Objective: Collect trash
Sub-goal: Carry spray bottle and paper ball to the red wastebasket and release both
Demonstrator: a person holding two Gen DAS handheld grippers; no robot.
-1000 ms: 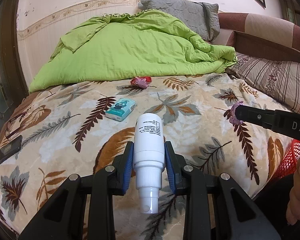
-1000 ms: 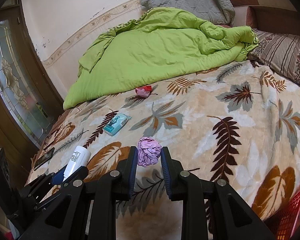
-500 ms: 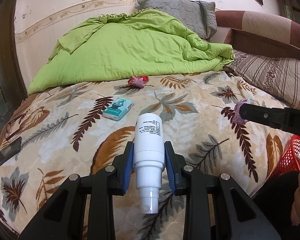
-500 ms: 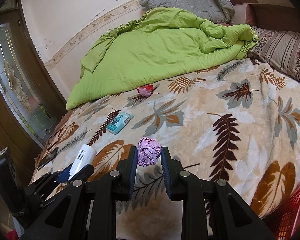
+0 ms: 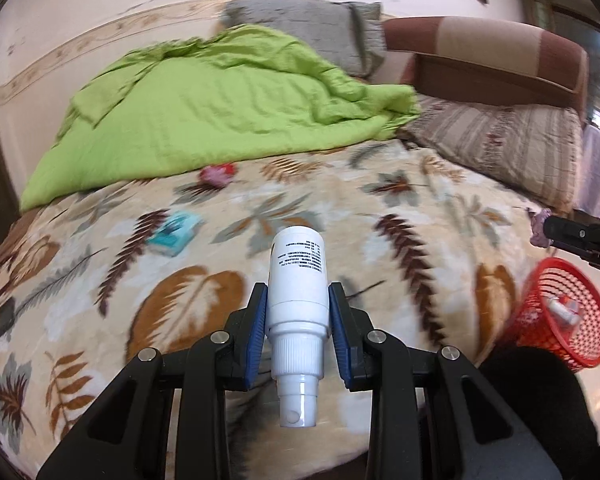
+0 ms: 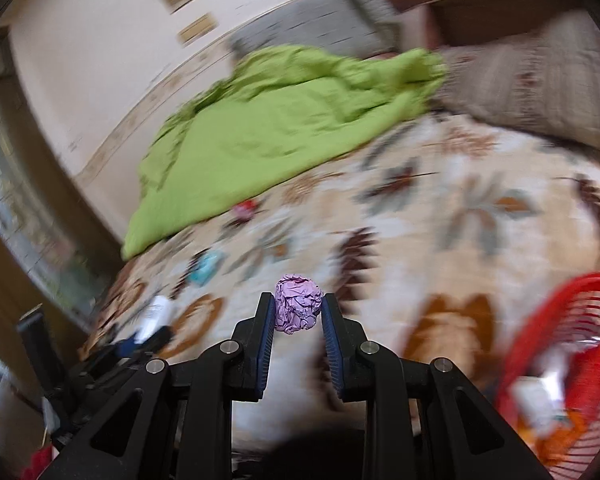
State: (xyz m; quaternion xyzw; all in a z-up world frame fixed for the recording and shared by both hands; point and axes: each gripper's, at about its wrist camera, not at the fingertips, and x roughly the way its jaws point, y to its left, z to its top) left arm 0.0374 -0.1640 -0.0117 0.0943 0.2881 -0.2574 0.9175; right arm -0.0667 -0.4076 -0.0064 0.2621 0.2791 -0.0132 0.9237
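Both hands loaded right now. Left gripper (image 5: 298, 334) clamped on a white spray bottle (image 5: 298, 280), jaws pinching the body just above the collar, nozzle pointing back at the camera. Right gripper (image 6: 298, 328) squeezing a crumpled purple paper ball (image 6: 299, 308), held right at the tips of the jaws.

Red basket (image 5: 562, 312) sitting off the bed's right edge, a couple of bits already inside. Looks like the drop-off spot for both.

Handling guesses: bottle probably light, stiff plastic, smooth and round, so could twist or slide if gripped loosely; mid-body the sensible spot. Paper ball near weightless and squishy, fine anywhere, just needs enough squeeze to not pop out.

Still lying on the bed (image 5: 440, 216): a teal packet (image 5: 174, 232) left of the bottle, and a red and pink wrapper (image 5: 218, 174) further back, just beside the green blanket (image 5: 220, 108).
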